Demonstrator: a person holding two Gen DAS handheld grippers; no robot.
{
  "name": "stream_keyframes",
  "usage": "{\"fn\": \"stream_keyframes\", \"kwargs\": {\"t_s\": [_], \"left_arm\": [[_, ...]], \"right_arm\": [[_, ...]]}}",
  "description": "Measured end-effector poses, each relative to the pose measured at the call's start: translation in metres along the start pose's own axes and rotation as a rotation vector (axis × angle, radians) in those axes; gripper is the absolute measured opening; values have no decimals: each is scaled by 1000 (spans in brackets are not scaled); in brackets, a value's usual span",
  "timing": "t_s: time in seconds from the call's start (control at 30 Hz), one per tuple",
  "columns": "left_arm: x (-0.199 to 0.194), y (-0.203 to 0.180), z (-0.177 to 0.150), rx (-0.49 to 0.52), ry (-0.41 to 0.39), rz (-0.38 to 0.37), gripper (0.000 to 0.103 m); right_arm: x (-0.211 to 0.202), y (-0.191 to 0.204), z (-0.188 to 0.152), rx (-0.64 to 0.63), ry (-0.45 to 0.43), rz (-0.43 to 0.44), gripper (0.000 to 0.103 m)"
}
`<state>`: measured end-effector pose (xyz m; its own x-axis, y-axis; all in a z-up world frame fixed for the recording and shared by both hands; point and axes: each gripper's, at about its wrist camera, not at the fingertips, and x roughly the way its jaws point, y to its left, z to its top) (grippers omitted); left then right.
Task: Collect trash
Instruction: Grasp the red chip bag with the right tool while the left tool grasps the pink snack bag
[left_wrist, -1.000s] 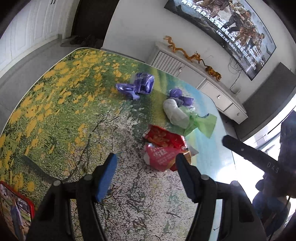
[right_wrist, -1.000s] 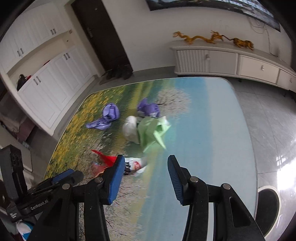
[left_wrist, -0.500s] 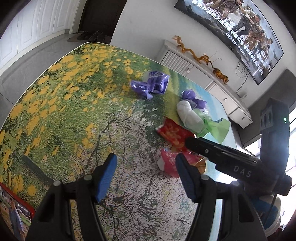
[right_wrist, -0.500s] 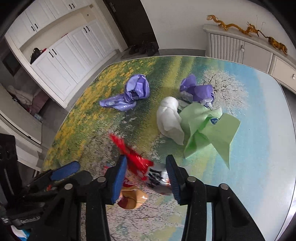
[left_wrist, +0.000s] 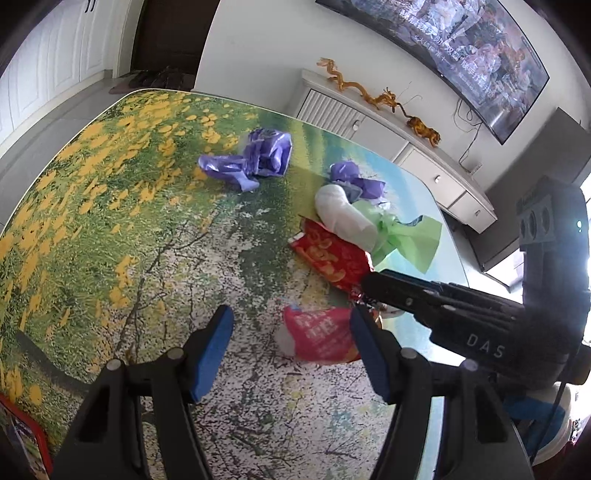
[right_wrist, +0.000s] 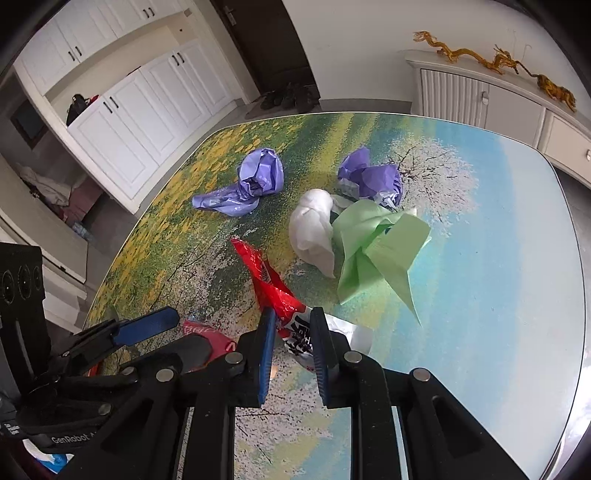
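Trash lies on a table (left_wrist: 110, 221) with a printed landscape cloth (right_wrist: 498, 258). My right gripper (right_wrist: 292, 321) is closing its jaws on the silver-lined end of a long red snack wrapper (right_wrist: 266, 277), and the pads touch it on both sides. In the left wrist view that gripper (left_wrist: 373, 286) comes in from the right onto the same wrapper (left_wrist: 328, 254). My left gripper (left_wrist: 291, 350) stands open just above the table, with a smaller red wrapper (left_wrist: 317, 332) lying near its right finger. From the right wrist view, the left gripper (right_wrist: 147, 325) is at the lower left.
Farther back lie a purple bag (right_wrist: 251, 184), a second purple bag (right_wrist: 373, 177), a white crumpled bag (right_wrist: 314, 229) and a green sheet (right_wrist: 380, 251). A white sideboard (left_wrist: 369, 122) stands beyond the table, white cupboards (right_wrist: 140, 122) to the left. A red-edged item (left_wrist: 22, 443) sits at the near corner.
The right gripper came down onto the long red wrapper and its jaws narrowed around the end. It moved into the left wrist view. The left gripper shifted closer to the small red wrapper.
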<state>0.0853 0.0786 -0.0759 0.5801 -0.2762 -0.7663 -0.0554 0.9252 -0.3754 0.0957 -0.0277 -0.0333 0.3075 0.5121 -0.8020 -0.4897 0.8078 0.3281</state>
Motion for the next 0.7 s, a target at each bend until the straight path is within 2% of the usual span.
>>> {"fn": "stream_keyframes", "kwargs": {"t_s": [0.27, 0.33, 0.4, 0.47, 0.7], "left_arm": [[0, 7, 1, -21, 3, 3, 64], [-1, 9, 1, -25, 2, 5, 64], [-3, 11, 1, -31, 1, 6, 64], [-5, 13, 0, -37, -1, 7, 64], [-10, 17, -2, -46, -10, 9, 64]], "right_arm": [[11, 0, 16, -62, 44, 65, 21], [15, 0, 20, -59, 48, 83, 23], [17, 0, 23, -63, 57, 97, 33], [19, 3, 26, -76, 64, 106, 37], [32, 20, 36, -131, 86, 127, 39]]}}
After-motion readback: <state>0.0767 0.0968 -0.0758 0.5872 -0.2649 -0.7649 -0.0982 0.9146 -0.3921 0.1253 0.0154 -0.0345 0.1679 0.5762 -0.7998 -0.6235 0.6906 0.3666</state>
